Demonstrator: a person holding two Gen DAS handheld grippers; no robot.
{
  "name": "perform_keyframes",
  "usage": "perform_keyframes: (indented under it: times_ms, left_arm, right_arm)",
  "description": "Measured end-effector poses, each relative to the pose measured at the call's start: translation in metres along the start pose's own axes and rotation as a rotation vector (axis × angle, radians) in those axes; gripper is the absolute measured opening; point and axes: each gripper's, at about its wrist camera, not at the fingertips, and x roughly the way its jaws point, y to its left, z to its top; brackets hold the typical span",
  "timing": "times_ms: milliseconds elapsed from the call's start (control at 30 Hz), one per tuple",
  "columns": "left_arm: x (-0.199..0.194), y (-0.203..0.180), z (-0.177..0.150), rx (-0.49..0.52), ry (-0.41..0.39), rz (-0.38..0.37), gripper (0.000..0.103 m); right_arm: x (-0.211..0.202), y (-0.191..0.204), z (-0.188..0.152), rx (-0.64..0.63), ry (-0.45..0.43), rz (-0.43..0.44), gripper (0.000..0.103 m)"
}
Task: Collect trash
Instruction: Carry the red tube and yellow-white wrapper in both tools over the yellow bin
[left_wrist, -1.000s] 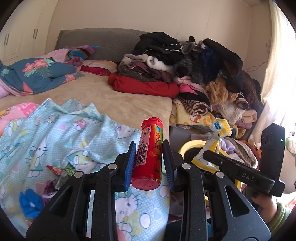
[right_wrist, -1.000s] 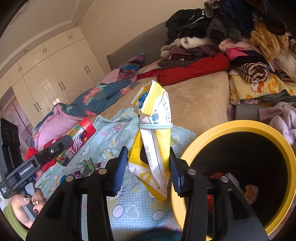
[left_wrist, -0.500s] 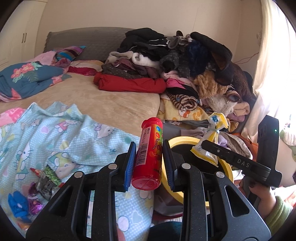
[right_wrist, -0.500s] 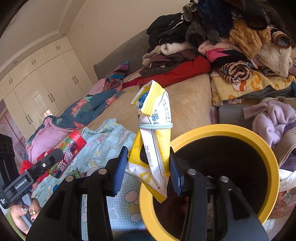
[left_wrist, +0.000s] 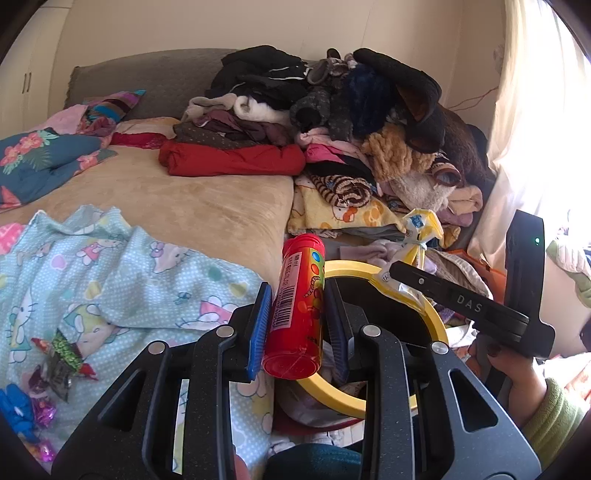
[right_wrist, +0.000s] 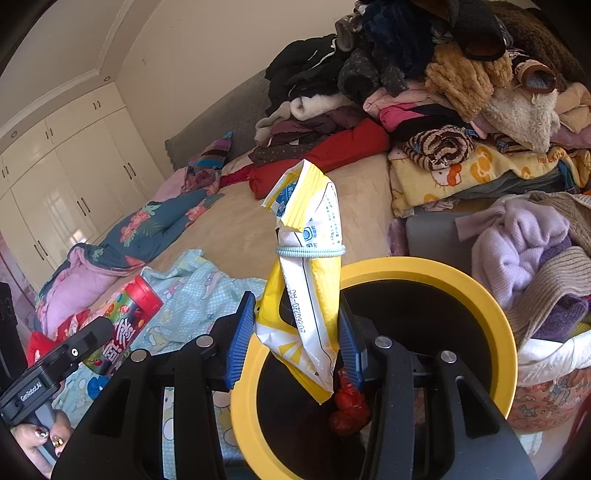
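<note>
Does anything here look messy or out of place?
Yes. Crumpled candy wrappers lie scattered on the pale blue Hello Kitty sheet, not in the yellow-rimmed bin. The clothes pile is heaped untidily.

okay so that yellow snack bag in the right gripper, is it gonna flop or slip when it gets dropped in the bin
The yellow snack bag looks crumpled and thin, so probably floppy and light. Its glossy film may slide off the right gripper easily. It hangs over the yellow-rimmed bin, so it should fall in.
</note>
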Motion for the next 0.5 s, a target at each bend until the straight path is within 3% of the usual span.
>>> perform_keyframes:
  times_ms: [500]
  left_arm:
    - [0.029, -0.027, -0.007, 0.042, 0.049, -0.049, 0.022]
  right_arm:
    - [-0.005, -0.035, 0.001, 0.044, -0.014, -0.061, 0.041]
